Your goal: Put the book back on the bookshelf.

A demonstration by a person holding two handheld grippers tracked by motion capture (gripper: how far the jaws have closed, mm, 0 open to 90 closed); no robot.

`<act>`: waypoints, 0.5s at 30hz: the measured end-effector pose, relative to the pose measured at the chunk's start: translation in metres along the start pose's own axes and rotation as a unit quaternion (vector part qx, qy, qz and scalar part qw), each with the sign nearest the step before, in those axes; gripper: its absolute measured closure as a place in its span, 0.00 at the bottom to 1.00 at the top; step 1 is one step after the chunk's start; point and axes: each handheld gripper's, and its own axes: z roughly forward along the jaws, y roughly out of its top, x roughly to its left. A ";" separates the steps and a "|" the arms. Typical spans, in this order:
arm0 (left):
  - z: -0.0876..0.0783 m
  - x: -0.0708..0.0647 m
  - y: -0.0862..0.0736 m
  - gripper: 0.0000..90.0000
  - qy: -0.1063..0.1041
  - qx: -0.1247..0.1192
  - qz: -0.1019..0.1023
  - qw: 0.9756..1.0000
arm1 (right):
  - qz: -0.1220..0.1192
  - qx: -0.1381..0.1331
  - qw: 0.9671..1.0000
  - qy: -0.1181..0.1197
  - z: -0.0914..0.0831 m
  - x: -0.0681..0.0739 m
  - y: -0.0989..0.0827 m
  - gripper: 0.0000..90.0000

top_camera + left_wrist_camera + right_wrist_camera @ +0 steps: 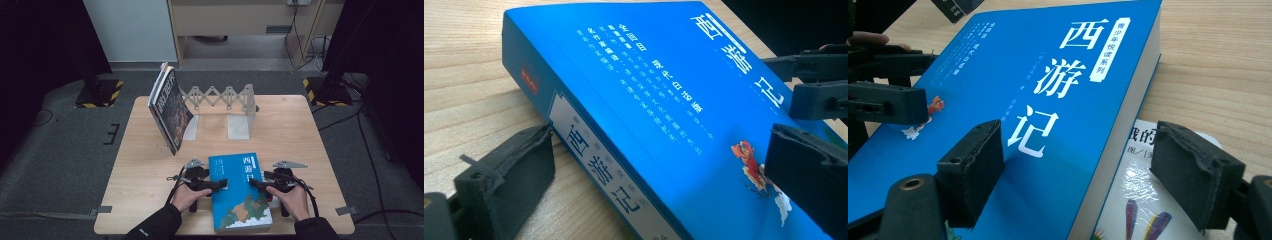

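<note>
The blue book (pixel 239 192) lies flat on the wooden table (pixel 140 165), at the near edge, between the two grippers. The left gripper (pixel 220 184) is held in the person's left hand (pixel 189 196) and reaches the book from its spine side. In the left gripper view its jaws are spread wide: one jaw is low beside the spine, over the table, and the other jaw is above the front cover, so the spine edge of the book is between them. The pads do not seem to press on the book. The right gripper (pixel 256 183), in the right hand (pixel 292 199), comes from the opposite side, where the white page edges are. In the right gripper view one jaw is over the blue cover, near the large white characters, and the other jaw is beyond the page edge, above a thinner book with a white cover (pixel 1135 200) that lies under the blue one. These jaws are also apart and they do not clamp anything. At the far side of the table a dark book (pixel 169 107) leans tilted against a grey expandable bookend (pixel 225 100).
</note>
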 end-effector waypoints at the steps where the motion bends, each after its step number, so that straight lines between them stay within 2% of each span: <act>1: 0.000 0.000 0.000 0.00 0.000 0.000 0.000 1.000 | 0.000 0.000 1.000 0.000 0.000 0.000 0.000 0.23; 5: -0.002 0.003 0.000 0.01 -0.006 0.000 -0.002 1.000 | 0.004 0.001 1.000 0.003 0.001 0.000 0.000 0.23; 8: -0.003 0.002 0.001 0.03 -0.003 0.004 -0.006 1.000 | 0.004 -0.001 1.000 0.005 0.002 0.000 0.000 0.23; 15: -0.009 0.000 0.002 0.09 -0.015 0.035 -0.018 0.999 | 0.008 0.001 1.000 0.009 0.002 0.001 -0.001 0.24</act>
